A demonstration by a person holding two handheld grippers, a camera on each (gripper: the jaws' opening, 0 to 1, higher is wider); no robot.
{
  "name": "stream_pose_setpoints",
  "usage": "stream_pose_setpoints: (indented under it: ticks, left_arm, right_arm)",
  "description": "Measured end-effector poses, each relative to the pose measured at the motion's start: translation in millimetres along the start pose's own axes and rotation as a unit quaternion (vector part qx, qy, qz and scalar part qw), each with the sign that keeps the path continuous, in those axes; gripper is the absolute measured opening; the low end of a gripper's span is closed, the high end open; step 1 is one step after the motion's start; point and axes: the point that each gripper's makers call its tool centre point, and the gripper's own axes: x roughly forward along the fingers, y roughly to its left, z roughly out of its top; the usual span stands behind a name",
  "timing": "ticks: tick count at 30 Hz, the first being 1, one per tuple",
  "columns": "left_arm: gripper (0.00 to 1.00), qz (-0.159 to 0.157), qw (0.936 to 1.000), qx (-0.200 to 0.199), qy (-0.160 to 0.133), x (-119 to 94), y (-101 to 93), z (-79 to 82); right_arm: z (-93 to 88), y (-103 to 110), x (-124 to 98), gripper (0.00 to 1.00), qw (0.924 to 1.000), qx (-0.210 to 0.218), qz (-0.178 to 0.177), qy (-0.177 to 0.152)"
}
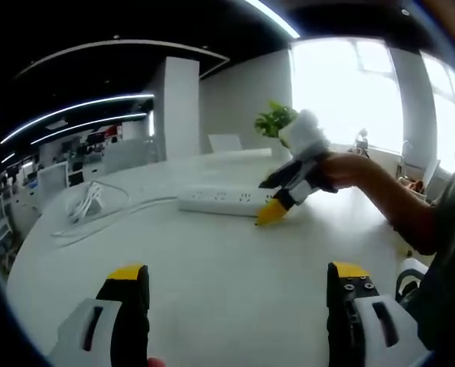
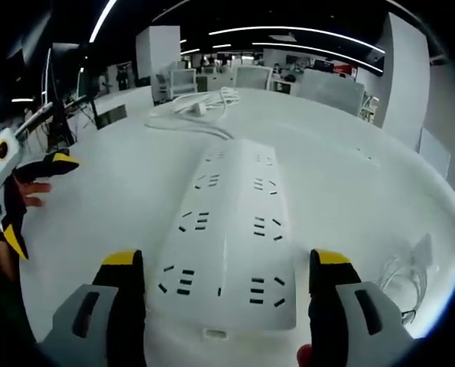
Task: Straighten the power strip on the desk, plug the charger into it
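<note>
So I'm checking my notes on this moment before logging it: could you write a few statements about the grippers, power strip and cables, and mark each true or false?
1. The right gripper has its jaws open on either side of the end of the power strip. True.
2. A charger is already plugged into the power strip. False: every socket visible in the right gripper view is bare.
3. The left gripper is shut on a cable. False: its jaws stand open over the bare desk, with nothing between them.
4. A bundle of white cable lies on the desk beyond the power strip's far end. True.
5. The power strip stands on its edge. False: it lies flat, sockets up.
</note>
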Motion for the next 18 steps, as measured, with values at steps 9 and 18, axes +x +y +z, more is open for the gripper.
stream_pose_setpoints:
  ticks: [9,18]
  left_arm:
    - [1.0,-0.001,1.0,0.004,0.002,0.9,-1.8,0.9]
    - [1.0,0.0,1.0,0.001,0.001,0.5,-1.1,-0.3]
  right_arm:
    - [0.2,0.7,-0.4,0.85,1.0,0.003,-0.004,0.0]
    - [1.7,3.5,0.7,0.81,1.0,0.0,-0.005,-0.001]
